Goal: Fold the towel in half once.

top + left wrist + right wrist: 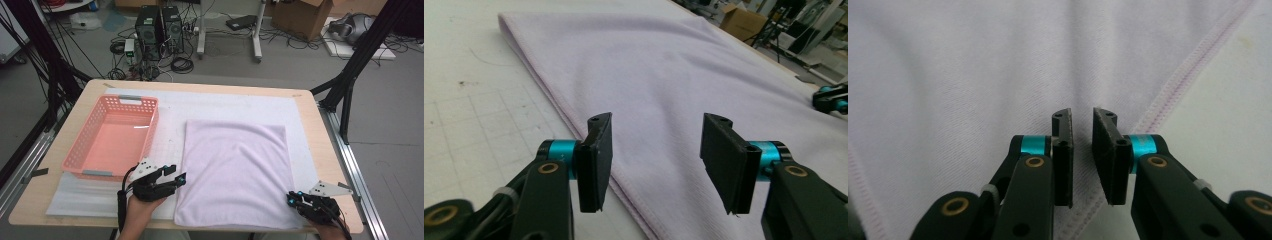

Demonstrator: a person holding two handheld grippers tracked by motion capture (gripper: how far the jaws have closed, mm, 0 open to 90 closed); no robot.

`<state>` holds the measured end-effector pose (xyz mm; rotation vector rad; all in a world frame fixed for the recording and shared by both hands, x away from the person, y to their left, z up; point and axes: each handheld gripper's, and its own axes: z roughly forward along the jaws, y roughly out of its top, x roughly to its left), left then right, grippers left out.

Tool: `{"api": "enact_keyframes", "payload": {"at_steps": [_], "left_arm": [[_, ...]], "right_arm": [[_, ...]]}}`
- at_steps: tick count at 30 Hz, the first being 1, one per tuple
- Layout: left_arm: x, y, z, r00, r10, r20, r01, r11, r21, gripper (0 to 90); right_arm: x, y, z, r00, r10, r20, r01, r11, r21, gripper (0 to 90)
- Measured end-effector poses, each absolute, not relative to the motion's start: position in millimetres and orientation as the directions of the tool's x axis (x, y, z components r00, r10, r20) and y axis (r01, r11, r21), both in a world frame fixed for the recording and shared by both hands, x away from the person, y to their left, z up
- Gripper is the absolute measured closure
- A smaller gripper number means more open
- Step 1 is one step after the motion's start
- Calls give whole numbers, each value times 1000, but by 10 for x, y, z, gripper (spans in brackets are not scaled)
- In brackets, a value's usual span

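1. Black jaws of the left gripper [656, 167] are rising closest to the lens in the left gripper view, standing wide apart with nothing between them; the pads are hanging just above the towel [664, 80], pressing on none of it.
2. Lying flat on the white mat [227, 102], the lilac towel [235, 172] is sitting at the centre of the table [320, 150]; it looks folded, with its long axis running from 6 o'clock to 12 o'clock in the high view.
3. At about 8 o'clock of the towel, the left gripper [176, 180] is pointing toward 3 o'clock over the towel's left edge, above its near-left corner.
4. At about 4 o'clock, the right gripper [294, 197] is hovering at the near-right corner; in the right gripper view its jaws [1082, 150] are standing at a narrow gap, and no cloth seems to be caught in it, while the stitched hem [1178, 80] is running just beside them toward 1 o'clock.
5. Judging from this, the coming move is turning on each near corner lying under and just ahead of its own gripper; the two are looking about equally close, so both could be pinching together.
6. The pink basket [112, 137] is standing empty at 10 o'clock, just beyond the left gripper.
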<state>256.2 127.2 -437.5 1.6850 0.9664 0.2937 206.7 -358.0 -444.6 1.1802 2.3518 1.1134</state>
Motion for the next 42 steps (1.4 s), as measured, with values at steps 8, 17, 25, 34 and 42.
{"api": "enact_keyframes", "payload": {"at_steps": [8, 17, 25, 34, 42], "left_arm": [[3080, 1129, -4279, 659, 704, -265, 429, -62, 901, 436], [3578, 977, -4232, 651, 719, -243, 429, -85, 899, 419], [3884, 987, -4398, 554, 797, -240, 483, -73, 873, 369], [4164, 954, -4441, 443, 866, -233, 563, -66, 824, 349], [4350, 980, -4516, 411, 884, -224, 605, -80, 792, 346]], "right_arm": [[2686, -3773, -4246, -573, 810, 125, 492, 218, 843, 645], [3473, -3783, -4270, -548, 828, 119, 521, 226, 823, 644], [3910, -3727, -4277, -503, 854, 131, 554, 202, 807, 526], [4236, -3731, -4403, -412, 900, 144, 624, 163, 764, 422], [4384, -3693, -4482, -395, 913, 106, 633, 186, 752, 510]]}}
